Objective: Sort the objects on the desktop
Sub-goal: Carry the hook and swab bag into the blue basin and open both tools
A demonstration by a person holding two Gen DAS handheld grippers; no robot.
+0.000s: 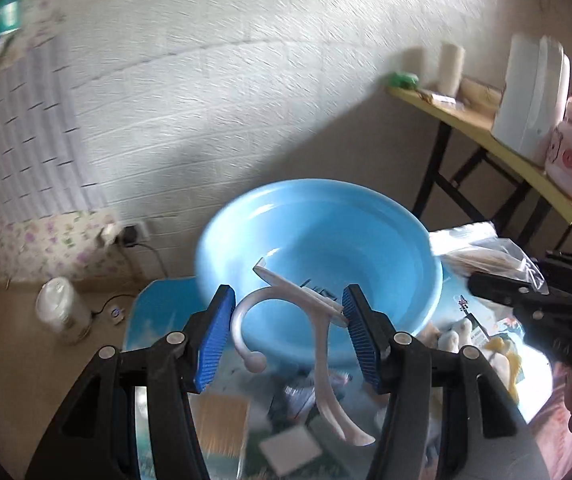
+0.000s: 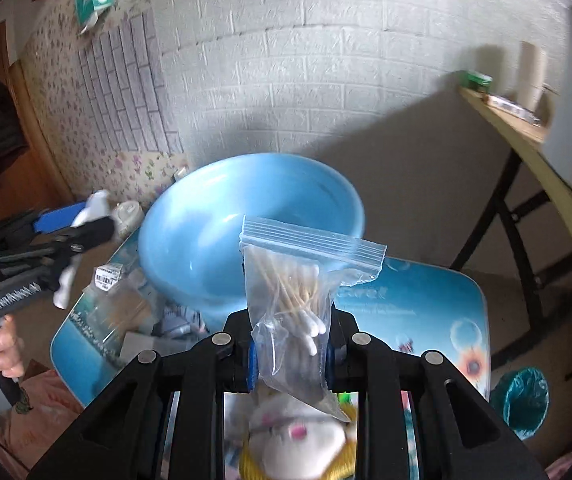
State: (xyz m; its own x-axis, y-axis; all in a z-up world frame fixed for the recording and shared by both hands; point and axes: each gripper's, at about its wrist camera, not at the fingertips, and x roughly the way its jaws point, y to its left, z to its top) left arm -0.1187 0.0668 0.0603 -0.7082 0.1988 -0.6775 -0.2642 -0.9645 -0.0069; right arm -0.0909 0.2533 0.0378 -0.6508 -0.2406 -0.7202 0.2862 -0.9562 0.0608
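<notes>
Blue basin (image 1: pixel 318 240) is smooth glossy plastic, white hook (image 1: pixel 318 332) looks like matt moulded plastic, and the zip bag (image 2: pixel 294 308) is clear thin crinkly film – cotton swabs (image 2: pixel 306 320) inside have pale wooden sticks with fluffy white tips. Left gripper (image 1: pixel 288 332) body is matt black plastic with ribbed blue pads (image 1: pixel 215 340) and shiny metal pivot pins. Small table (image 2: pixel 426 308) has a glossy printed top – wall (image 1: pixel 245 80) behind is rough white brick-pattern.

Light-blue basin (image 1: pixel 326 232), white hook (image 1: pixel 318 328), floral wallpaper (image 2: pixel 85 112).
</notes>
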